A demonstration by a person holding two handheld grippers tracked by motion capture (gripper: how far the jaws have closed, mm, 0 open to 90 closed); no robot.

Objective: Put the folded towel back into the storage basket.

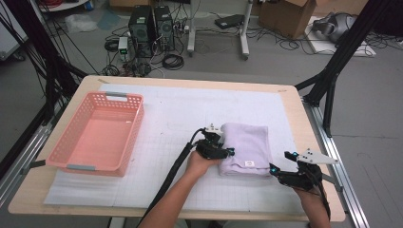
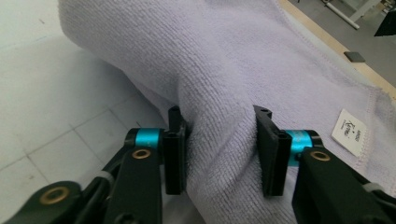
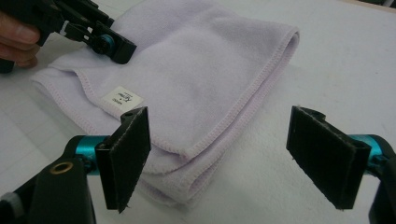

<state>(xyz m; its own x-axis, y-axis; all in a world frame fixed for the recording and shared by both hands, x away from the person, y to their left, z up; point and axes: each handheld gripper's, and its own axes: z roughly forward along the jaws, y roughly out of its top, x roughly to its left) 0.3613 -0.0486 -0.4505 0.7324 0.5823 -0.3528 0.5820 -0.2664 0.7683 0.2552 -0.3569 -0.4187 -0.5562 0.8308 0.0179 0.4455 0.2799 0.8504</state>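
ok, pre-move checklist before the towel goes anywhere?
1. Left gripper clamped on the towel: ok, a fold of cloth is pinched between its jaws.
2. Right gripper ready at the towel's near corner: not ok, jaws wide open, nothing between them yet.
3. Towel folded: ok, layers stacked, white label facing up.
4. Pink basket ready to receive: ok, it looks empty, on the table's left side.
5. Mat between towel and basket free of obstacles: ok.
6. How many layers the left gripper holds: cannot tell.
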